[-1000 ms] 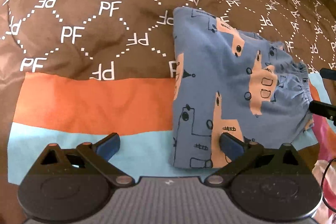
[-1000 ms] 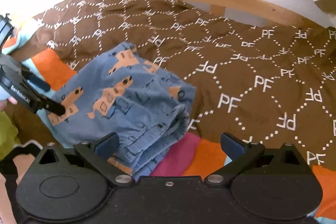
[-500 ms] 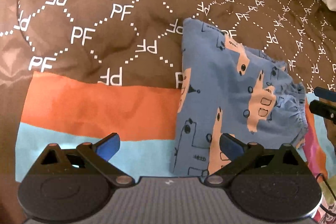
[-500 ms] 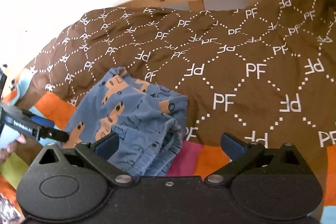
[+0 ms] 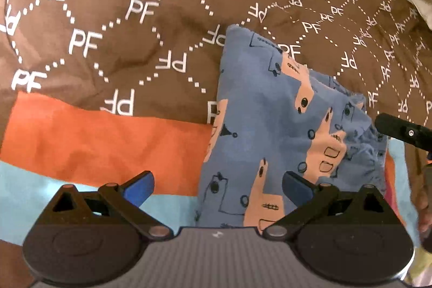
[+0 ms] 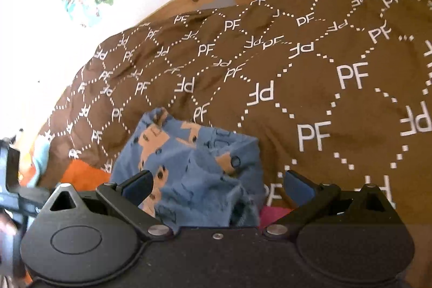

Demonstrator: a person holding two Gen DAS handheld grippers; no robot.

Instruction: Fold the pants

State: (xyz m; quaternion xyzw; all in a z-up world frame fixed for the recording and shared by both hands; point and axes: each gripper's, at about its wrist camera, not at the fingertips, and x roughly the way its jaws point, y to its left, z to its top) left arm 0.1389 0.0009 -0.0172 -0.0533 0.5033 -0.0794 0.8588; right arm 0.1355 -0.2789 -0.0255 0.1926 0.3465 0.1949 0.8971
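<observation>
Where folded, pants (image 5: 280,126) lengthwise away, waistband rightward

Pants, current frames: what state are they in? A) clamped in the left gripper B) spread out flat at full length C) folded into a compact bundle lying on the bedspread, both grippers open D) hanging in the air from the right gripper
C: the pants lie folded on the bedspread, with the left gripper and right gripper both open and empty.
</observation>
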